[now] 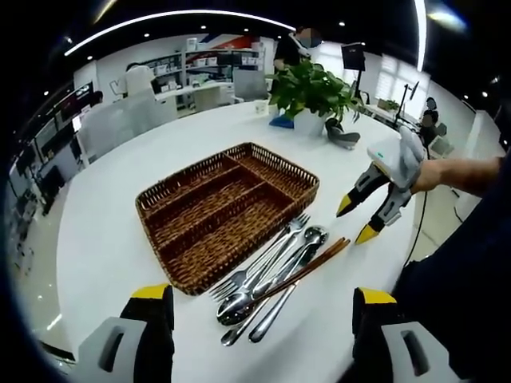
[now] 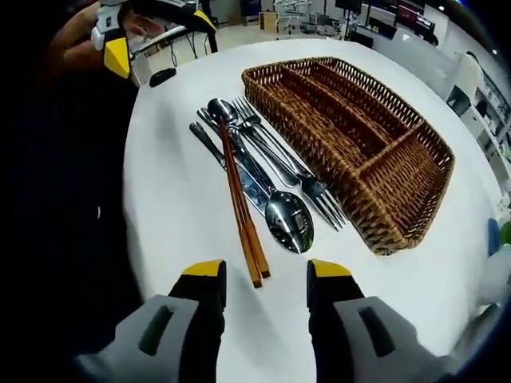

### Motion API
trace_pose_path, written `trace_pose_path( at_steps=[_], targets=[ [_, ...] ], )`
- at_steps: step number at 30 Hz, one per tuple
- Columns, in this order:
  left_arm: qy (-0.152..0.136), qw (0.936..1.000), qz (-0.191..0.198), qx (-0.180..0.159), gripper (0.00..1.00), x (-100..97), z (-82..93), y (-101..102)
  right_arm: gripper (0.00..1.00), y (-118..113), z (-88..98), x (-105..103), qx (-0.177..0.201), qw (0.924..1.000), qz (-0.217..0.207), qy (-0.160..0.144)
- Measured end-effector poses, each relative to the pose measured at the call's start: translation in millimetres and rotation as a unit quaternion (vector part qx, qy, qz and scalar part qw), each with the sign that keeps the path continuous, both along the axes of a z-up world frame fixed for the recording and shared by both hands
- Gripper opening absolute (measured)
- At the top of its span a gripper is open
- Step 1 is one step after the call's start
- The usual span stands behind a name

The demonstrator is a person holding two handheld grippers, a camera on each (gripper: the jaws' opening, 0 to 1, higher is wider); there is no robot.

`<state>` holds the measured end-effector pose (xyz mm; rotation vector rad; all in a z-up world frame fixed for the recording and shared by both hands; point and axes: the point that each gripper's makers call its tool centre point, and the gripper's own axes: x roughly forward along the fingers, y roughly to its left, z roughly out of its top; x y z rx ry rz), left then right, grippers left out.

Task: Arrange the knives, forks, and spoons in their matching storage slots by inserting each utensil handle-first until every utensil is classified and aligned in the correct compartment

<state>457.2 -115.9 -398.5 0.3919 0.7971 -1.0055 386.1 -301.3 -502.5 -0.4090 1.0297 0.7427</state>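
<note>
An empty wicker cutlery basket (image 1: 227,211) with long slots and one cross slot lies on the white table (image 1: 112,223). Beside it lies a loose pile of steel forks (image 1: 263,259), spoons (image 1: 307,238) and a knife, with brown chopsticks (image 1: 315,259) across them. My left gripper (image 1: 262,297) hovers open just short of the pile. My right gripper (image 1: 357,220), held by a hand, hangs open to the pile's right. In the right gripper view, the basket (image 2: 351,128) sits right of the forks (image 2: 299,171), a large spoon (image 2: 289,219), the knife (image 2: 231,171) and chopsticks (image 2: 242,207). The right gripper (image 2: 266,271) stands open near the chopsticks' ends. The left gripper (image 2: 156,36) shows top left.
A potted plant (image 1: 311,92) in a white pot stands at the table's far side, with a dark object (image 1: 343,136) beside it. A small black object (image 2: 162,76) lies near the table edge by the person. Shelves and desks fill the room behind.
</note>
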Motion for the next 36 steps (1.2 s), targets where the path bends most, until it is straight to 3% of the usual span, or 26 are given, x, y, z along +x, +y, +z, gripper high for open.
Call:
trace_pose_path(
  at_steps=[23, 36],
  targets=[
    [-0.002, 1.0, -0.004, 0.0, 0.97, -0.3, 0.2, -2.6, 0.38, -1.2, 2.0, 0.7, 0.001, 0.9999, 0.009, -0.01],
    [-0.007, 0.9999, 0.008, -0.005, 0.96, 1.8, 4.0, 2.3, 0.35, 1.5, 3.1, 4.9, 0.008, 0.9986, 0.045, -0.024]
  ],
)
